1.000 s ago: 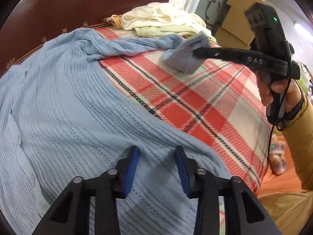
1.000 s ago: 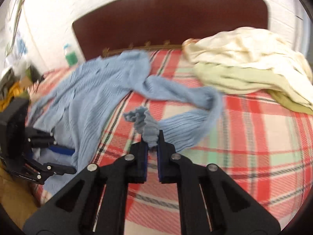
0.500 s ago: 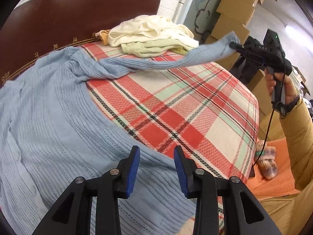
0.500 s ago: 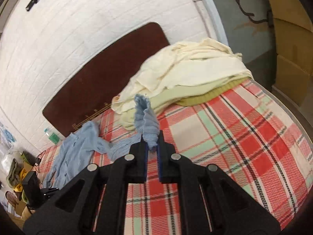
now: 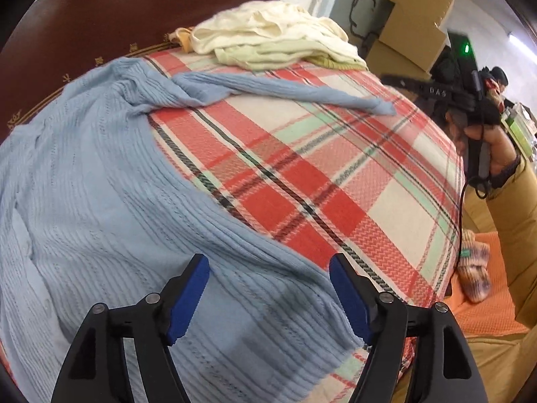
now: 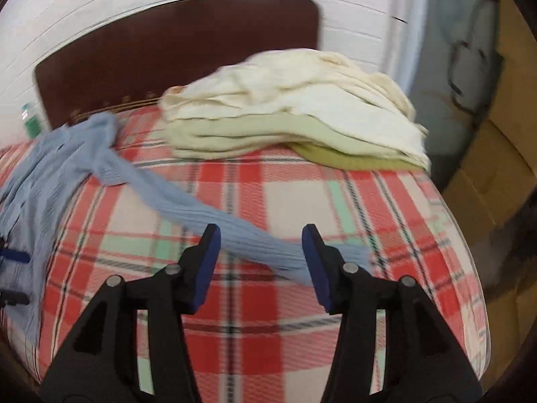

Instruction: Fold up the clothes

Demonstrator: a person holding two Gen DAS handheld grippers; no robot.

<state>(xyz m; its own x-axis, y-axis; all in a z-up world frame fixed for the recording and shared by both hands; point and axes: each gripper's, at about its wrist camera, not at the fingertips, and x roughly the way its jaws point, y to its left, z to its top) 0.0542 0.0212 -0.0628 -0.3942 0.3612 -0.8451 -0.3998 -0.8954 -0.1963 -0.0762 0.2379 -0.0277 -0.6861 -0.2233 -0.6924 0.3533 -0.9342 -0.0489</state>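
Observation:
A light blue knit sweater lies spread on the left of the plaid bed cover. Its long sleeve stretches flat to the right across the cover, and shows in the right wrist view too. My left gripper is open and empty, just above the sweater's lower hem. My right gripper is open and empty, just above the sleeve's cuff end; in the left wrist view the right gripper is held at the bed's right side.
A pile of cream and pale green clothes lies at the head of the bed by the dark brown headboard. Cardboard boxes stand to the right. An orange cloth with a striped sock lies below the bed's right edge.
My right gripper has opened and let go of the sleeve, which now lies stretched flat on the cover. My left gripper has opened wider over the hem.

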